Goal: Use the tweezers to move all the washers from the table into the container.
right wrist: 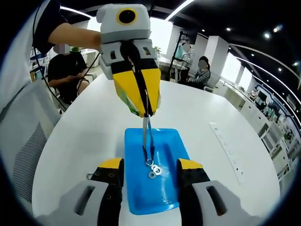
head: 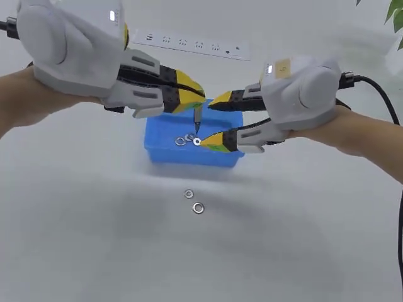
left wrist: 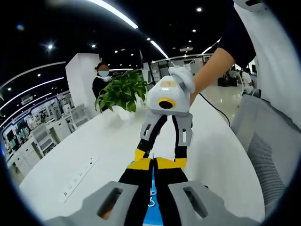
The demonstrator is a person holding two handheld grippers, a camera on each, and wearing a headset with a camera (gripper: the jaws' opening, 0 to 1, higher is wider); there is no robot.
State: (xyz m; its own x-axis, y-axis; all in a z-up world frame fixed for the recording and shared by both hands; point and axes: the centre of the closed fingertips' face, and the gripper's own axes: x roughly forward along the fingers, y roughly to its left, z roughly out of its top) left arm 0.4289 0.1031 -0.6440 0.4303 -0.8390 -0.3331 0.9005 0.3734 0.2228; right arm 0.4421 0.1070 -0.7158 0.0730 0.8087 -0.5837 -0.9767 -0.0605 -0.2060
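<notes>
My left gripper (head: 196, 100) is shut on thin metal tweezers (head: 197, 121), which point down into the blue container (head: 164, 148). Their tips reach the washers (head: 189, 139) lying in it. In the right gripper view the tweezers (right wrist: 147, 136) hang from the left gripper (right wrist: 146, 110) and end at the washers in the container (right wrist: 154, 172). My right gripper (head: 217, 121) is open, with one jaw beyond the container and one over its right end. Two washers (head: 194, 201) lie on the table in front of the container. In the left gripper view the shut left gripper (left wrist: 154, 162) faces the right gripper (left wrist: 161, 149).
A white power strip (head: 189, 44) lies at the back of the white table. A black cable (head: 378, 94) trails from the right gripper. A potted plant (left wrist: 122, 94) stands at the far end, and people sit beyond the table. One washer on the table (right wrist: 89, 176) lies left of the container.
</notes>
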